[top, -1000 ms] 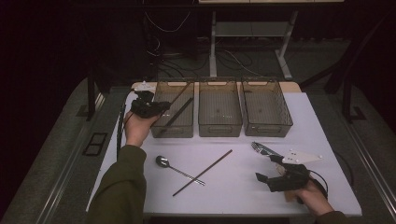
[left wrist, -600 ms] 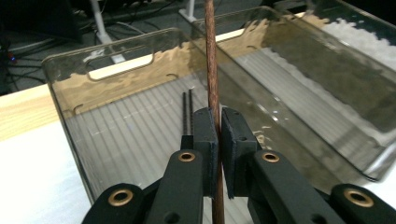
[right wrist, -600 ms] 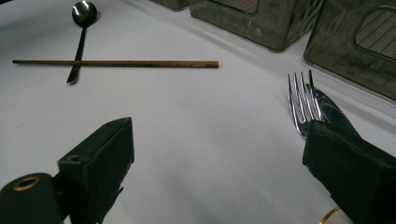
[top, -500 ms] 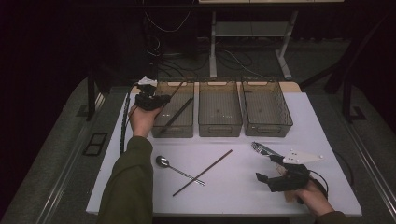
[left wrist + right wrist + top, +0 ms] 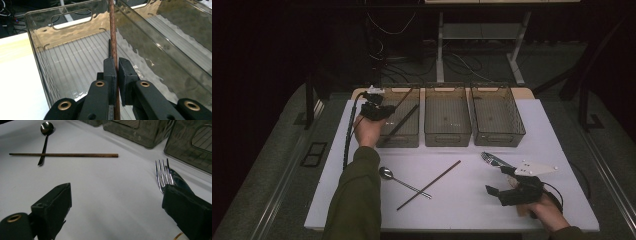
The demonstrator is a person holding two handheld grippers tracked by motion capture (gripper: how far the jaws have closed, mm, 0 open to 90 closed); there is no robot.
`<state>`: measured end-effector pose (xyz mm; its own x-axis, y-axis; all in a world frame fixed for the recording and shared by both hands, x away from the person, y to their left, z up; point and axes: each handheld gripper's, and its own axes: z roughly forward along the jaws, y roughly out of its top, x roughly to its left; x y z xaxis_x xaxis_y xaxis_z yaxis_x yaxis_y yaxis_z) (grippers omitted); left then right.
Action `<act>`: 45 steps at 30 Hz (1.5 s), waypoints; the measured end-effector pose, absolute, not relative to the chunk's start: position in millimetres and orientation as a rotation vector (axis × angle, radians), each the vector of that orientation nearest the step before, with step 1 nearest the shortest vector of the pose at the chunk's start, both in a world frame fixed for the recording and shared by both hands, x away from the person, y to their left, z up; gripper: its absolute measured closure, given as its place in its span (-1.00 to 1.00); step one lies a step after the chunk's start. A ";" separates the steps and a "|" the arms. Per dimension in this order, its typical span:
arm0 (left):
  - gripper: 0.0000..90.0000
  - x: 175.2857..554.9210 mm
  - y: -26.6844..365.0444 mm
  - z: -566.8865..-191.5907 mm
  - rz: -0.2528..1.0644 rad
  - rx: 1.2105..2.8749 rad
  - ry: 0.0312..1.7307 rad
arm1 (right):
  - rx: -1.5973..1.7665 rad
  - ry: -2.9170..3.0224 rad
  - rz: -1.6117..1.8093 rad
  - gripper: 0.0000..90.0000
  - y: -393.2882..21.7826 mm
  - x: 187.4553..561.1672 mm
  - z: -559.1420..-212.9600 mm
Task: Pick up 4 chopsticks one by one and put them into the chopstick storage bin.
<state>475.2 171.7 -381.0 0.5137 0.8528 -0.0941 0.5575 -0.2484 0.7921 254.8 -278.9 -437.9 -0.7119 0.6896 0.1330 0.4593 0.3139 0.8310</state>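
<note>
Left gripper (image 5: 377, 111) lowered its pinched chopstick (image 5: 113, 37) into the leftmost bin (image 5: 411, 141). Right gripper (image 5: 507, 181) gapes empty (by the fork (image 5: 163, 173)). Early release risks the chopstick tipping over the rim.

spoon (image 5: 386, 173) under chopstick (image 5: 429, 184) | fork (image 5: 490, 159), knife (image 5: 179, 179) together | middle bin (image 5: 447, 136), right bin (image 5: 498, 137)

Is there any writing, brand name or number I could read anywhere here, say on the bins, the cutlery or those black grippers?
None: no readable text anywhere.
Bins: plain smoky plastic, no label.
Spoon, fork, chopstick: no legible stamp.
Left gripper and right gripper: bare black, no markings.
</note>
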 end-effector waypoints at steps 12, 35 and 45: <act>0.88 478.9 172.8 -384.6 0.461 1.942 1.184 | 1.044 2.334 1.352 -0.80 -278.9 255.1 -438.0; 0.02 459.4 172.8 -368.0 0.361 1.965 1.049 | 1.042 2.339 1.349 -0.80 -278.5 254.5 -437.7; -0.16 420.1 171.1 -360.2 0.314 1.995 0.970 | 1.043 2.341 1.343 -0.80 -278.1 254.9 -438.2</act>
